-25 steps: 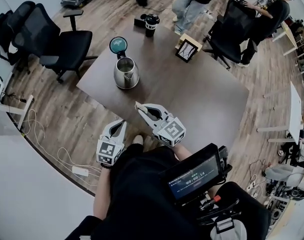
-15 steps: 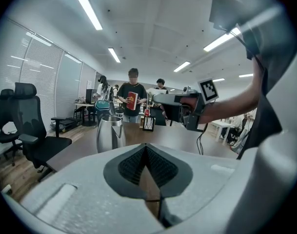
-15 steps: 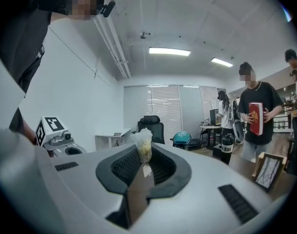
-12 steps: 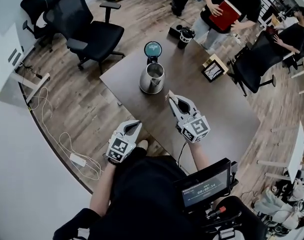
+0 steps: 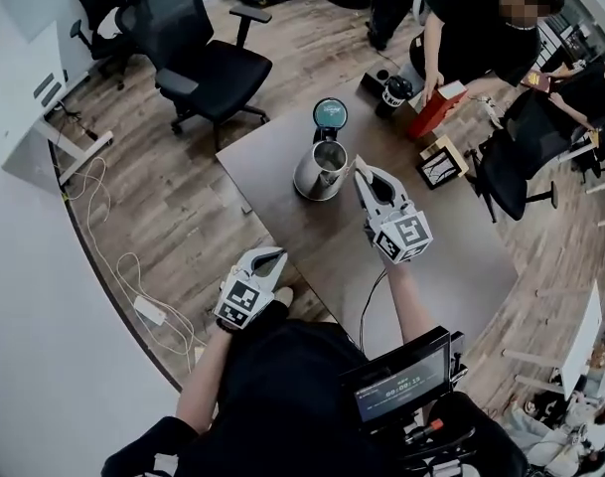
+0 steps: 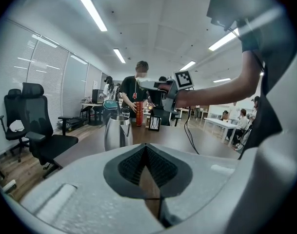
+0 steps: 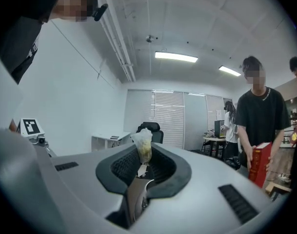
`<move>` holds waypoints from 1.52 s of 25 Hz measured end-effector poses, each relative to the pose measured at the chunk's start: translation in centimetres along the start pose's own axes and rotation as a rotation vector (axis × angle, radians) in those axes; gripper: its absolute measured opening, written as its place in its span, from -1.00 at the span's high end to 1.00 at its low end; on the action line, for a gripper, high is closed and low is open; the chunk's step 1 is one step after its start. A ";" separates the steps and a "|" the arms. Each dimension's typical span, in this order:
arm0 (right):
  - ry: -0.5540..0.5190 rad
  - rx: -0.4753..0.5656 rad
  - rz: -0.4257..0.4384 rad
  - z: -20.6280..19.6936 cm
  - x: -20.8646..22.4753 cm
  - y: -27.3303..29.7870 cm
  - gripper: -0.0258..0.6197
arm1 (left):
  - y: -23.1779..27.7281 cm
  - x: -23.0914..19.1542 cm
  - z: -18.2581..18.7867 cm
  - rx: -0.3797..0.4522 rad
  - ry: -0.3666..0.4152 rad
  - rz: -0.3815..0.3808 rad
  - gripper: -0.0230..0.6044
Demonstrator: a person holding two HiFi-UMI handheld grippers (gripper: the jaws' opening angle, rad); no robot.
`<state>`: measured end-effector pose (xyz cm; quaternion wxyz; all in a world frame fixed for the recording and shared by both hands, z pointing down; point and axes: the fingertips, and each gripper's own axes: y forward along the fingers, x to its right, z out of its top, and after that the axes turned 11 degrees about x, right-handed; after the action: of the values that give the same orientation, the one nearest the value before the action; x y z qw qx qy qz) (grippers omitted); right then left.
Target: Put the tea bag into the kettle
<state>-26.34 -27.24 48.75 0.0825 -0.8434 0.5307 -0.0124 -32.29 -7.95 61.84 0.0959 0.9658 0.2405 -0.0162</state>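
The steel kettle (image 5: 320,172) stands on the brown table (image 5: 431,237) with its teal lid (image 5: 330,113) flipped up. My right gripper (image 5: 360,165) hovers at the kettle's right rim, tips over the edge of the opening. It is shut on the tea bag (image 7: 143,145), a pale pouch that sticks up between the pads; the kettle's metal (image 7: 136,199) shows through the gap below. My left gripper (image 5: 275,255) hangs off the table's near edge, shut, with nothing in it. From the left gripper view the kettle (image 6: 118,132) stands ahead and the right gripper (image 6: 160,86) above it.
A person in black holds a red box (image 5: 436,109) at the table's far edge, beside a black mug (image 5: 394,92) and a picture frame (image 5: 439,162). Black office chairs (image 5: 198,63) stand to the far left. A cable and power strip (image 5: 148,311) lie on the floor.
My right gripper has carried the tea bag forward from the table's near part to the kettle's rim. The left gripper stayed low. The person with the red box has come up to the table.
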 end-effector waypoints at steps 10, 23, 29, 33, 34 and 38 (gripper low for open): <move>0.065 -0.070 0.025 -3.8 1.5 4.3 0.78 | -1.7 -1.7 -0.6 -0.001 -0.034 0.066 0.94; 0.107 -0.287 0.051 -11.4 3.5 6.3 0.78 | -2.0 -1.9 -1.6 -0.011 -0.065 0.081 0.94; 0.124 -0.435 0.083 -14.0 3.4 6.6 0.77 | -2.0 -1.9 -1.7 -0.015 -0.061 0.062 0.94; 0.104 -0.483 0.063 -14.8 3.6 6.7 0.77 | -2.4 -1.9 -1.7 -0.017 -0.062 0.061 0.94; 0.088 -0.497 0.062 -15.1 3.7 6.9 0.77 | -2.4 -2.0 -1.7 -0.016 -0.061 0.064 0.94; 0.031 -0.563 0.070 -16.4 4.2 6.9 0.77 | -2.4 -2.2 -1.8 -0.014 -0.063 0.077 0.94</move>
<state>-32.43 -35.93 63.56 -0.1627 -0.8140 0.5433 0.1255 -35.38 -6.56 63.32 0.1108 0.9726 0.2001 -0.0411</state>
